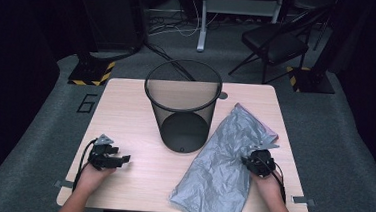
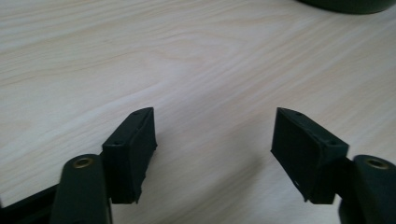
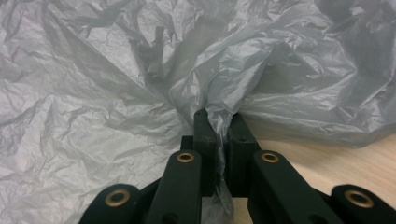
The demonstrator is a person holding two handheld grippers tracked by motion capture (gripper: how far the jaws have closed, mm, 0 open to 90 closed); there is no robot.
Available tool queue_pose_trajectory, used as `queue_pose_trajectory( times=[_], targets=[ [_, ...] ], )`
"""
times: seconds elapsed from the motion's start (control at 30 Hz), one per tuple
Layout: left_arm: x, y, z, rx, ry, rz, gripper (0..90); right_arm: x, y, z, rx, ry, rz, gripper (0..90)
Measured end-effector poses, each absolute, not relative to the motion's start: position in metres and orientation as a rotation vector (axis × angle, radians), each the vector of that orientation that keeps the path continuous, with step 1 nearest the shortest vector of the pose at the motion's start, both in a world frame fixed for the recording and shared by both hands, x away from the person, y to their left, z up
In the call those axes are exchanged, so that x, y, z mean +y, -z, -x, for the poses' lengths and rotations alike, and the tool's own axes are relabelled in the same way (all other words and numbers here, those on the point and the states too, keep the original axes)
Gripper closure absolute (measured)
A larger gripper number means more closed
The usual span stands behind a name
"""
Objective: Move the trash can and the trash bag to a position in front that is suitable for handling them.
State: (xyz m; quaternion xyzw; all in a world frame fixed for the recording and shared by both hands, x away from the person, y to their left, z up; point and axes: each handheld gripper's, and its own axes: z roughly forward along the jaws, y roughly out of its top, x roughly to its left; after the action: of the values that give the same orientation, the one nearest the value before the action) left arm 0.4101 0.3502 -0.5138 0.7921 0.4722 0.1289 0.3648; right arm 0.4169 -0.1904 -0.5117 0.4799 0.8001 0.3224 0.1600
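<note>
My right gripper (image 3: 218, 122) is clamped on a fold at the right edge of the crinkled grey plastic bag (image 1: 222, 163), which lies flat on the pale wooden table (image 1: 125, 111), right of the black mesh wastebasket (image 1: 182, 105). My left gripper (image 2: 212, 135) hovers, jaws apart and empty, over bare tabletop well left of the bag.

A light wood desk (image 1: 140, 117) carries a black wire-mesh wastebasket (image 1: 182, 103), which stands upright well ahead of the left hand-held gripper (image 1: 120, 159) and off toward the right one. Beyond the desk, on grey carpet (image 1: 33, 140), a folding chair (image 1: 275, 42) stands far ahead of the right hand-held gripper (image 1: 248, 160), with white table legs (image 1: 202, 17) and loose cables (image 1: 171, 27) behind the wastebasket. Two yellow-and-black striped stand bases (image 1: 92, 71) sit off the desk's far corners, and a marking like a "6" (image 1: 87, 102) lies on the carpet ahead of the left hand-held gripper.
</note>
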Motion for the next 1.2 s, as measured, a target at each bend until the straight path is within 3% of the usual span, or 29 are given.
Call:
queue_pose_trajectory(
  times=[0.13, 0.2, 0.33, 0.8, 1.2],
  targets=[
    [0.341, 0.501, -0.409, 1.181, -0.316, -2.033, 32.1, -0.194, 0.511, -0.417, 2.271, -0.912, -1.398, 85.1],
    [0.338, 0.492, -0.409, 1.156, -0.293, -2.043, 40.4, -0.195, 0.511, -0.417, 2.268, -0.912, -1.400, 85.1],
    [0.330, 0.469, -0.410, 1.125, -0.321, -2.092, 39.5, -0.197, 0.512, -0.417, 2.271, -0.925, -1.390, 84.9],
    [0.301, 0.348, -0.425, 0.986, -0.416, -2.016, 29.0, -0.196, 0.512, -0.416, 2.259, -0.921, -1.389, 84.3],
    [0.285, 0.309, -0.442, 0.975, -0.448, -2.023, 27.5, -0.197, 0.513, -0.416, 2.263, -0.921, -1.381, 84.1]
  ],
)
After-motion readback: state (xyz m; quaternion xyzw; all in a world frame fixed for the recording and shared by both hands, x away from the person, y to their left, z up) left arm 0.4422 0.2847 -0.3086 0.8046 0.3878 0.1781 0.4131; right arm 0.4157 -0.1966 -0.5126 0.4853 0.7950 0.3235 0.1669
